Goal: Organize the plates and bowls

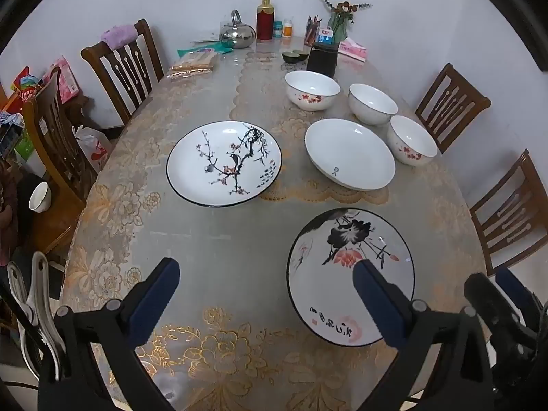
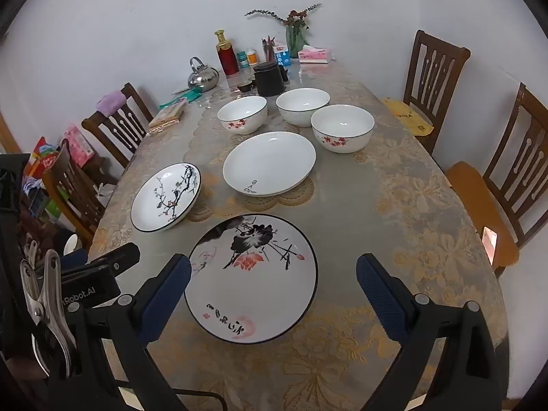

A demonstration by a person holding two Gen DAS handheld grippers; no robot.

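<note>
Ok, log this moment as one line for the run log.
stage: start, nothing held | left tongs: open | right tongs: open above lotus plate | untouched: plum-blossom plate, plain white plate, three bowls

The worktop [image 2: 394, 212], under a gold floral lace cloth, carries a lotus plate [image 2: 251, 279] at 6 o'clock, a plum-branch plate [image 2: 166, 197] at 9, a plain white plate [image 2: 269, 162] at centre and three bowls [image 2: 303, 106] toward 12. Beyond them stand a kettle [image 2: 202, 77], red bottle [image 2: 227, 54], black canister [image 2: 270, 78] and tissue box [image 2: 314, 55].
</note>
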